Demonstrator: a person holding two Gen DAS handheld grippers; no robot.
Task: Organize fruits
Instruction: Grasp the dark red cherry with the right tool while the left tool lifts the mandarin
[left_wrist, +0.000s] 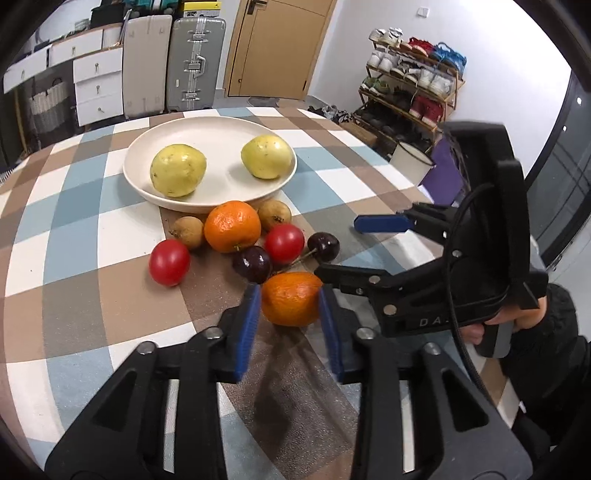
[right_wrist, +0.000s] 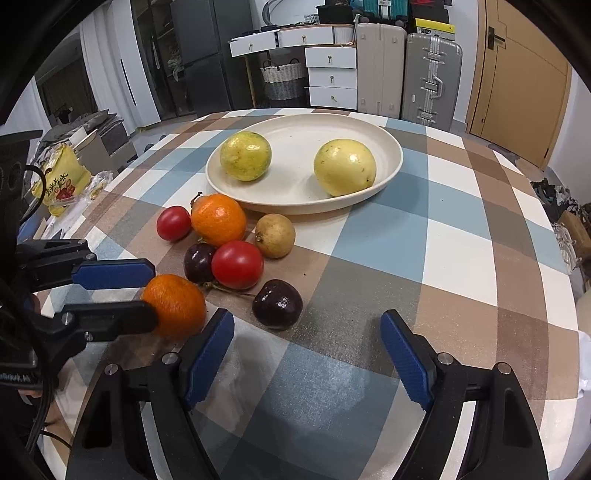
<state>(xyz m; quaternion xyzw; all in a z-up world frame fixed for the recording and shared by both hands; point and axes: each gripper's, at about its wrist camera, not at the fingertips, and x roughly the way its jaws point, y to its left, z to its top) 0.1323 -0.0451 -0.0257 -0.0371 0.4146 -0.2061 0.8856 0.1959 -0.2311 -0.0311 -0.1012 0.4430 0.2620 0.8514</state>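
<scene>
A cream plate (left_wrist: 221, 125) (right_wrist: 303, 125) on the checked table holds two yellow-green guavas (left_wrist: 177, 170) (left_wrist: 266, 156). In front of it lie an orange (left_wrist: 232, 226), two red tomatoes (left_wrist: 169, 262) (left_wrist: 284, 243), two dark cherries (left_wrist: 252, 263) (left_wrist: 323, 246) and two brown longans (left_wrist: 188, 232) (left_wrist: 274, 215). My left gripper (left_wrist: 290, 299) is shut on a second orange (left_wrist: 291, 298) (right_wrist: 175, 304), its blue pads touching both sides. My right gripper (right_wrist: 306, 350) is open and empty, just in front of a dark cherry (right_wrist: 277, 303); it also shows in the left wrist view (left_wrist: 354, 247).
The round table's edge runs close on the right (left_wrist: 406, 177). A yellow snack bag (right_wrist: 61, 181) lies at the table's left edge. Suitcases (left_wrist: 194, 62), white drawers (left_wrist: 98, 85), a door and a shoe rack (left_wrist: 413, 85) stand beyond.
</scene>
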